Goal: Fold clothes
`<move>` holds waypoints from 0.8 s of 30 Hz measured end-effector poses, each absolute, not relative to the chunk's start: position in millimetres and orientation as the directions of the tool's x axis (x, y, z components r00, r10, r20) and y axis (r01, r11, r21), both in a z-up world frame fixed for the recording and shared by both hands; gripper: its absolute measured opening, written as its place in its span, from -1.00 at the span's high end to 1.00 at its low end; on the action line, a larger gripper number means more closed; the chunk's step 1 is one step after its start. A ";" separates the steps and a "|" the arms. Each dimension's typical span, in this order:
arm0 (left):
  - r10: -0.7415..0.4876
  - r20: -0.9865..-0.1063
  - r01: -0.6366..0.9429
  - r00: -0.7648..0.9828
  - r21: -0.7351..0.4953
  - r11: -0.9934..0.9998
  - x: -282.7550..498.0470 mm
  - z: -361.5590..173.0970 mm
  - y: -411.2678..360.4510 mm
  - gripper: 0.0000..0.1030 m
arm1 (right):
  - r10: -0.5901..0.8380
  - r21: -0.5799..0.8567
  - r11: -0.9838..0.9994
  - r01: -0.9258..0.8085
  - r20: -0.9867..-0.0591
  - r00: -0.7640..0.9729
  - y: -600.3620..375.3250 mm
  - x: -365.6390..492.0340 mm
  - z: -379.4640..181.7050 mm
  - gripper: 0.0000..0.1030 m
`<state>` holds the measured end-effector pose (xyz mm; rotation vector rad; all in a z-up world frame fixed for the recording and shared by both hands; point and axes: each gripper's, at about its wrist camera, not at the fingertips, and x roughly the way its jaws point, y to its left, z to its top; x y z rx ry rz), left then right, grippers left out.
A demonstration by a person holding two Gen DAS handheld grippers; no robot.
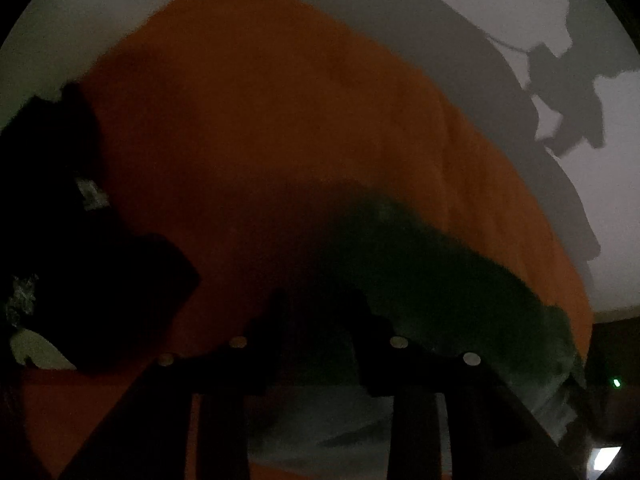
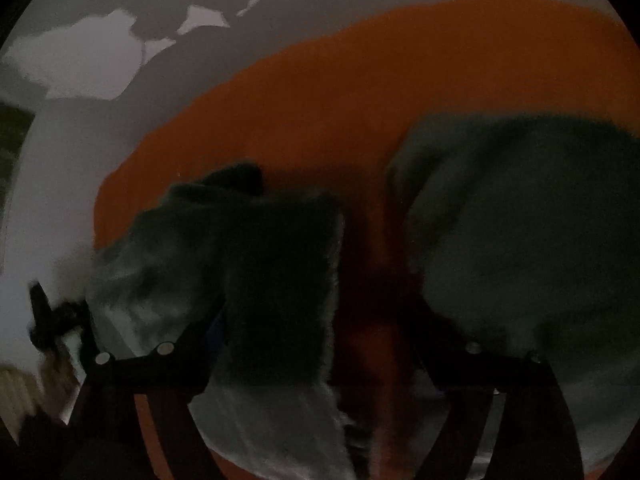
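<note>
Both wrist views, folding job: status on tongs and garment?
Left tongs part open, nothing gripped. Right tongs wide open, empty. Fuzzy grey-green garment lies on the orange cloth, fold unclear in the dark. Black object sits at the cloth's edge.

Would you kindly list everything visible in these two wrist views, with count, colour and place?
Orange cloth: one, orange, spread flat across the pale surface, filling the middle of both views.
Grey-green garment: one as far as the dim pictures show, fuzzy, lying in folds on the orange cloth.
Pale surface: one, whitish grey, under the cloth, crossed by shadows.
Dark object: black, at the left edge of the left view; too dark to identify.
Left gripper: black, partly open, nothing between its fingers.
Right gripper: black, open wide above the garment.
</note>
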<state>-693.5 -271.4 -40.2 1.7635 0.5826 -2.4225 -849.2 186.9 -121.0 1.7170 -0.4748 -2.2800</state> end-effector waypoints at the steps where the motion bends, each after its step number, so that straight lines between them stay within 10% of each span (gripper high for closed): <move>1: 0.139 -0.931 0.284 -0.338 -0.242 -0.928 -688.4 -30.8 -275.3 0.23 | -0.342 0.351 -0.936 0.026 -0.889 -0.303 188.0 -838.6 -108.6 -0.64; 7: 0.265 -0.874 0.216 -0.406 -0.374 -0.902 -594.0 -1.5 -257.1 -0.51 | -0.490 0.526 -0.850 -0.002 -0.793 -0.362 184.5 -732.1 -86.2 -0.64; 18: 0.386 -0.813 0.521 -0.435 -0.577 -0.628 -494.8 -179.4 -209.1 -0.52 | -0.536 0.757 -0.450 -0.474 -0.653 -0.535 195.5 -625.3 -220.5 -0.64; 24: 0.380 -0.711 0.546 -0.592 -0.700 -0.460 -513.5 -204.0 -206.1 -0.53 | -0.513 0.834 -0.348 -0.428 -0.551 -0.658 205.1 -647.7 -234.7 -0.55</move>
